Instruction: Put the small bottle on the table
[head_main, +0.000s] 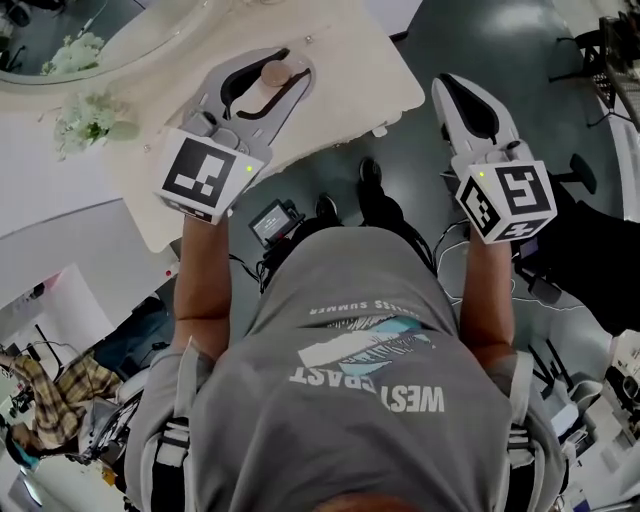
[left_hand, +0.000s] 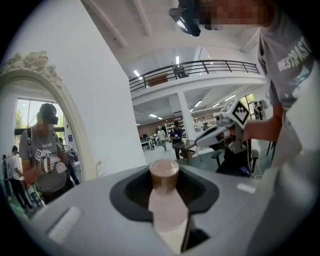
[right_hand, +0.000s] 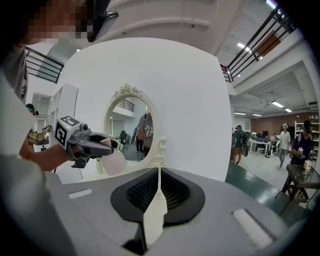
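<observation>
My left gripper (head_main: 266, 88) is shut on the small bottle (head_main: 273, 73), a pale pink bottle with a brown cap. In the left gripper view the bottle (left_hand: 167, 202) stands upright between the jaws, cap up. It is held over the cream table (head_main: 350, 70); whether its base touches the top is hidden. From the right gripper view, the bottle (right_hand: 114, 161) shows as a round pink body under the left gripper (right_hand: 95, 145), in front of the mirror. My right gripper (head_main: 455, 92) is shut and empty, off the table's right edge above the floor; its jaws (right_hand: 158, 197) meet in a line.
An oval mirror (head_main: 60, 40) with an ornate white frame (right_hand: 132, 130) stands at the table's back, white flowers (head_main: 85, 120) beside it. A small screen device (head_main: 275, 220) lies on the floor near the person's feet. A chair base (head_main: 585, 175) stands to the right. People walk in the distance.
</observation>
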